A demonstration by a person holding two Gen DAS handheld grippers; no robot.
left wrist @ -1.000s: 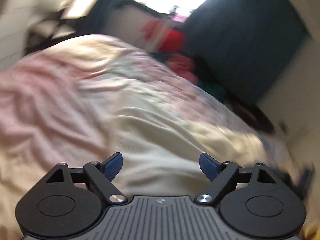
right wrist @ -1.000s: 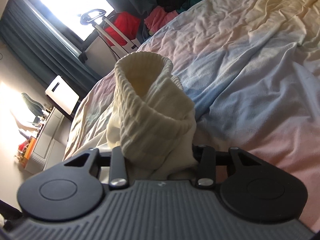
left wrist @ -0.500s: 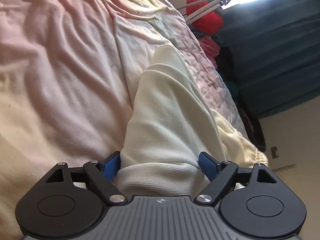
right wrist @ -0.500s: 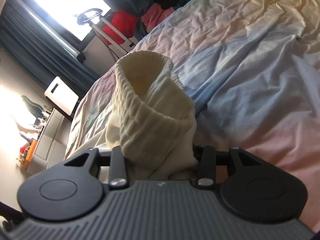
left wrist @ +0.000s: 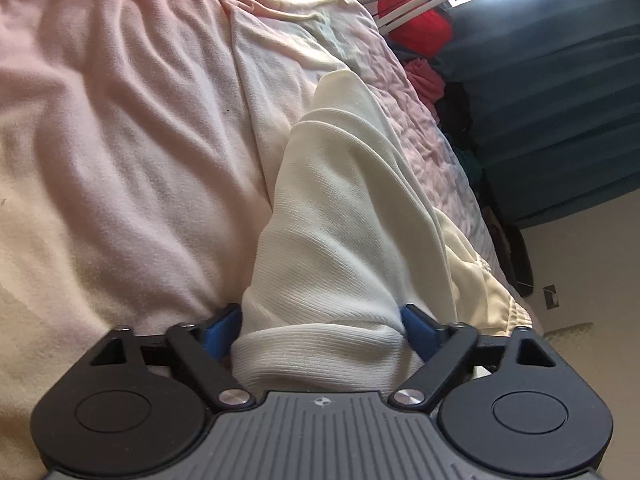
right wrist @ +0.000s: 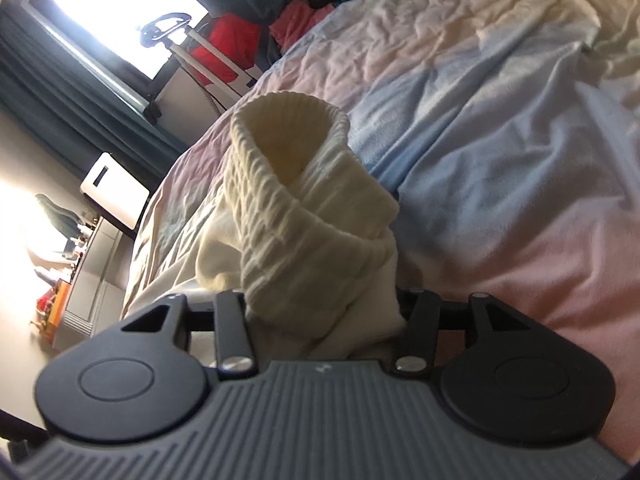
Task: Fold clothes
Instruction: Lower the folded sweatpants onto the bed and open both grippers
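Note:
A cream knit sweater lies on the bed. In the left wrist view its folded edge sits between my left gripper's blue pads, which are spread wide on either side of the cloth. In the right wrist view my right gripper is shut on the sweater's ribbed cuff, which stands up as an open tube in front of the camera. The fingertips of both grippers are hidden by cloth.
The bed has a wrinkled pastel sheet in pink, yellow and blue. Beyond the bed are dark teal curtains, a bright window, a red bag with a trolley handle and a clothes pile.
My left gripper swung from a blurred view over the bed down onto the sweater's edge, which now lies between its pads. My right gripper kept hold of the cuff and barely shifted.

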